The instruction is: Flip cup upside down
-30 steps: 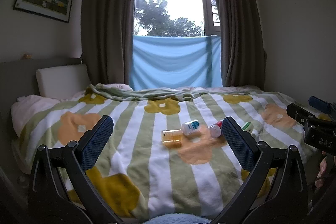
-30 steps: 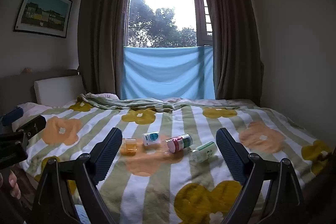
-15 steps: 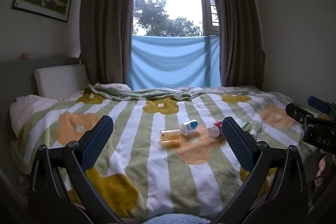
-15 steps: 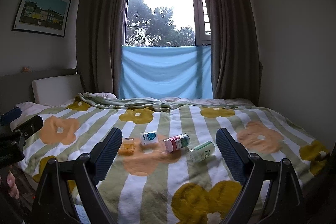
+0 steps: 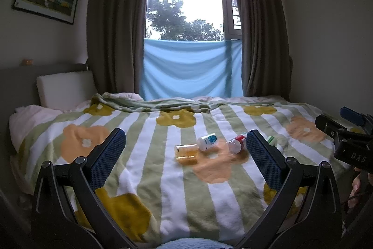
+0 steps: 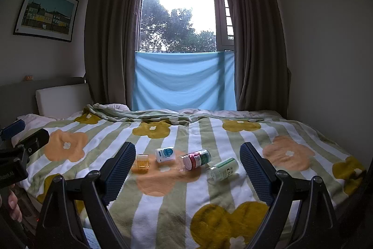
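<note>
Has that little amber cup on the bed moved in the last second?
No. The amber cup sits by the same orange flower on the blanket; only the cameras drifted slightly.

This place is a bedroom in a home. A wide bed fills the lower half of both views, covered by a soft blanket (image 6: 209, 197) with green and white stripes and big yellow and orange flowers. At 9 o'clock a white pillow (image 5: 65, 88) leans against a grey headboard (image 5: 21, 78). At 12 o'clock a tall window (image 6: 179, 13) shows trees outside, with long brown curtains (image 6: 109, 39) on both sides and a light blue cloth (image 6: 184, 81) across its lower part. At 10 o'clock a framed picture (image 6: 46, 11) of houses hangs on the plain wall.
</note>
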Demonstrator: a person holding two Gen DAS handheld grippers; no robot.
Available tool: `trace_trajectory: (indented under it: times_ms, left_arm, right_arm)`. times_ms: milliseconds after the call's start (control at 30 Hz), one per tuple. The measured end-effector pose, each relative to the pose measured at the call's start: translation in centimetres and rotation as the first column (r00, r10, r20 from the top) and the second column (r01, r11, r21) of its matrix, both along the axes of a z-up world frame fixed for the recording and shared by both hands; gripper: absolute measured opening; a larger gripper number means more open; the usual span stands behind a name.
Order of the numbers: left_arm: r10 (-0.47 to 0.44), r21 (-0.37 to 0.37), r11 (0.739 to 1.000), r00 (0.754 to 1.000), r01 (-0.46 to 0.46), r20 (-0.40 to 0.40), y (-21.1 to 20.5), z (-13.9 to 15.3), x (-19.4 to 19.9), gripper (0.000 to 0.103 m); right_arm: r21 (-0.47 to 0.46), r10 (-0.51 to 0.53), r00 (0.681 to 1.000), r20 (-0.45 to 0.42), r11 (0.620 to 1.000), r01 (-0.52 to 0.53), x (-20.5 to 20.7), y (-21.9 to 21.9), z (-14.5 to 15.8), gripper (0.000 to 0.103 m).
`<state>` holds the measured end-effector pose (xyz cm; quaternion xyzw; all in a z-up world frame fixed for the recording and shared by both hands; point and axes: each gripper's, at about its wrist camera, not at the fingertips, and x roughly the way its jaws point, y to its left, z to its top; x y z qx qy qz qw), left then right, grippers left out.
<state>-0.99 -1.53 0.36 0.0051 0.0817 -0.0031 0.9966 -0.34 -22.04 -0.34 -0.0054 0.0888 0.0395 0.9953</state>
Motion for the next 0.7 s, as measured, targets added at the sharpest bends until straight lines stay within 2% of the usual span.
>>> trace_trajectory:
  times_ms: [700]
  left_arm:
    - [-0.001,-0.004,1.000,1.000,0.001,-0.001,0.20,0.00,0.12,0.103]
  right_arm:
    - [0.003,0.003,1.000,-0.002,1.000,-0.003,0.02,-0.03,0.02,0.089]
